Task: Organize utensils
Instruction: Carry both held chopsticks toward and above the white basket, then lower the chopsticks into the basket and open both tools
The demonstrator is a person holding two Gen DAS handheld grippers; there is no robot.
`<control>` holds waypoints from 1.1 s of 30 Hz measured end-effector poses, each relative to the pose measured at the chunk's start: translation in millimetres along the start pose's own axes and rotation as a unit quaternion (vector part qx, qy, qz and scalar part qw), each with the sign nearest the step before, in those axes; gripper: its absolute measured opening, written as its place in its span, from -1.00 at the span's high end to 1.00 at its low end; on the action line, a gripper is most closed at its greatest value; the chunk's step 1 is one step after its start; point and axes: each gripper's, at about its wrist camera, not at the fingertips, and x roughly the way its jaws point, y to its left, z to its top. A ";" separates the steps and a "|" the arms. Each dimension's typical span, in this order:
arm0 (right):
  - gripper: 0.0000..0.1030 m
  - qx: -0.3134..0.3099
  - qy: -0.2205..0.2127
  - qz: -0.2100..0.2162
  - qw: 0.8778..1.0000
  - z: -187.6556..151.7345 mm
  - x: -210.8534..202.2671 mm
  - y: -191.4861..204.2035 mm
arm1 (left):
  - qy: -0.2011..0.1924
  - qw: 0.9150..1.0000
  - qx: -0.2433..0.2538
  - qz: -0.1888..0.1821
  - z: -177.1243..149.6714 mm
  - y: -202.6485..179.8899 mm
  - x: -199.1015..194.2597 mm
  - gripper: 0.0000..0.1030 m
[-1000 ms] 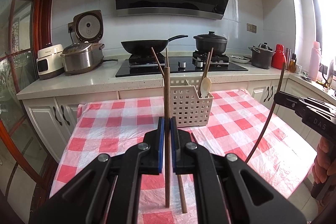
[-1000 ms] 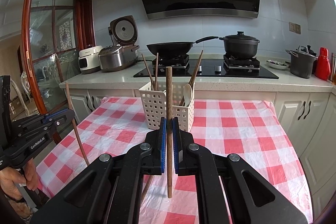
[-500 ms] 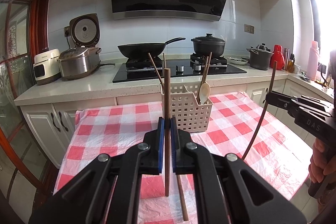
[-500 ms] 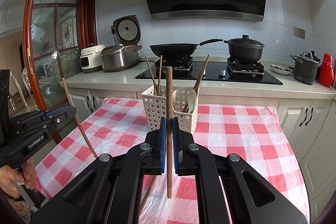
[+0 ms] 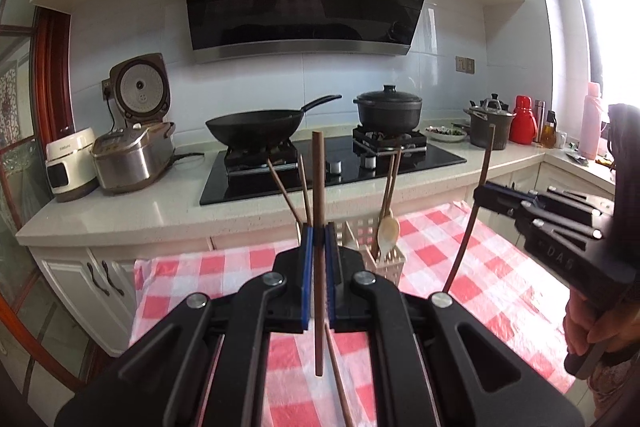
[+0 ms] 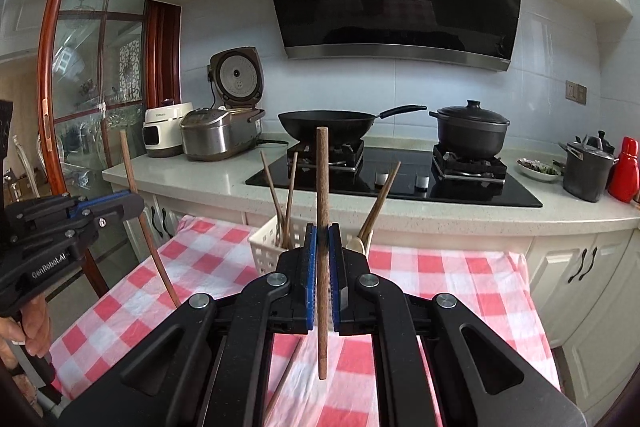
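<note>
Left gripper clamped on upright brown wooden chopstick, stick running above and below blue pads. Right gripper same, pinching second brown wooden chopstick. White perforated plastic utensil basket sits just beyond both, on red-white checked tablecloth.

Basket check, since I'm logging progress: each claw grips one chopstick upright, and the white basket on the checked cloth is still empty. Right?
Not quite. The basket is not empty: the right wrist view shows chopsticks and a spoon standing in it. The rest holds: left claw and right claw each grip one upright chopstick.
</note>
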 end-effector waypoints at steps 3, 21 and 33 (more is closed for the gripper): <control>0.88 0.003 -0.004 0.002 1.000 18.2 15.8 -5.3 | -0.010 1.000 0.002 0.000 24.5 3.4 10.7 0.89; 0.88 0.009 0.014 0.015 1.000 57.2 120.8 -22.5 | -0.026 0.999 -0.019 -0.024 102.8 17.0 122.6 0.89; 0.78 0.044 0.071 0.023 0.996 28.0 154.7 -26.4 | 0.059 0.997 -0.040 -0.039 57.1 26.8 172.0 0.83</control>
